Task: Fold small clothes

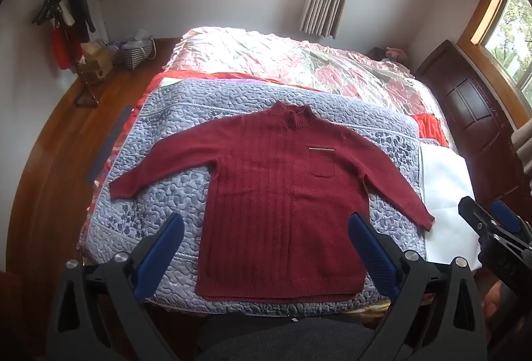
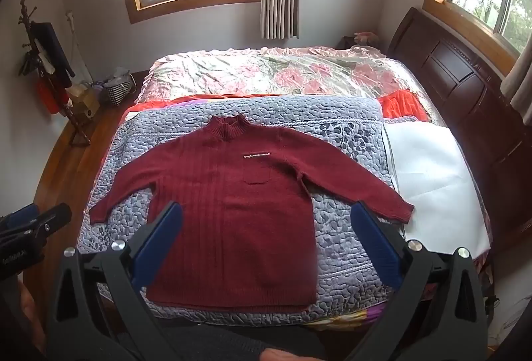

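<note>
Both grippers, left gripper (image 1: 266, 248) and right gripper (image 2: 267, 244), are held apart-fingered above the flat maroon sweater (image 1: 282, 194); thick knit may be pinched unevenly, skewing the fold.

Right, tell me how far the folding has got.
Done: the red sweater lies spread flat, front up, on the grey quilt, both sleeves out to the sides. In hand: nothing; the left gripper and right gripper hover open above the hem, touching no cloth. Left: every fold, since sleeves and body are all unfolded.
</note>
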The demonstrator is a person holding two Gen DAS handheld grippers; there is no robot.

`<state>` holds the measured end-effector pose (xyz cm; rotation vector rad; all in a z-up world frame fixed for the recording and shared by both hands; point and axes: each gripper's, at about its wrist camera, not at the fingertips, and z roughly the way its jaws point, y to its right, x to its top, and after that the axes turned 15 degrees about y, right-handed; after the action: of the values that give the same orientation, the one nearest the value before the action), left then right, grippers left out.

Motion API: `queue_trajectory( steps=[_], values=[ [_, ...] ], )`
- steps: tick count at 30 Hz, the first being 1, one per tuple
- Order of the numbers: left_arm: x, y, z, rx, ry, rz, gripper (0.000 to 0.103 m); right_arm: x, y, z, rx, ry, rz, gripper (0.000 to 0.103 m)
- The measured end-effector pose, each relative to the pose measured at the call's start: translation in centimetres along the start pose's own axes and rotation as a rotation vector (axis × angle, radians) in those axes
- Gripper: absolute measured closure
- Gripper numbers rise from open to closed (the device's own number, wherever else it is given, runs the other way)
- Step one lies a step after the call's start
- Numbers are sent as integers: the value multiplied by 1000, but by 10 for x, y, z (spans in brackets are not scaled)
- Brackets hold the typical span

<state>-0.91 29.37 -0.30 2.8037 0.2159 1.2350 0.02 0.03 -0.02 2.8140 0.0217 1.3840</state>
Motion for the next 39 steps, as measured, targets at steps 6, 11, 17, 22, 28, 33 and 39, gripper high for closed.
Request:
queue_trajectory(
  steps=[6,11,17,22,28,33,39],
  values=[
    [2,1,1,-5,1,-4,4,0,0,0,9,0,10,3],
    [3,1,2,-4,2,-4,4,-1,1,0,14,-1,12,3],
    [2,-1,1,3,11,-1,4,1,3,4,20,-8,8,3],
    [6,2,-2,12,13,-1,4,1,2,5,22,-8,7,3],
    [7,1,5,15,13,1,4,-1,0,7,23,-8,10,3],
    [9,2,5,16,17,10,4,-1,3,9,22,-10,20,3],
    [10,7,7,18,18,19,4,0,4,11,22,-13,21,3]
  ],
)
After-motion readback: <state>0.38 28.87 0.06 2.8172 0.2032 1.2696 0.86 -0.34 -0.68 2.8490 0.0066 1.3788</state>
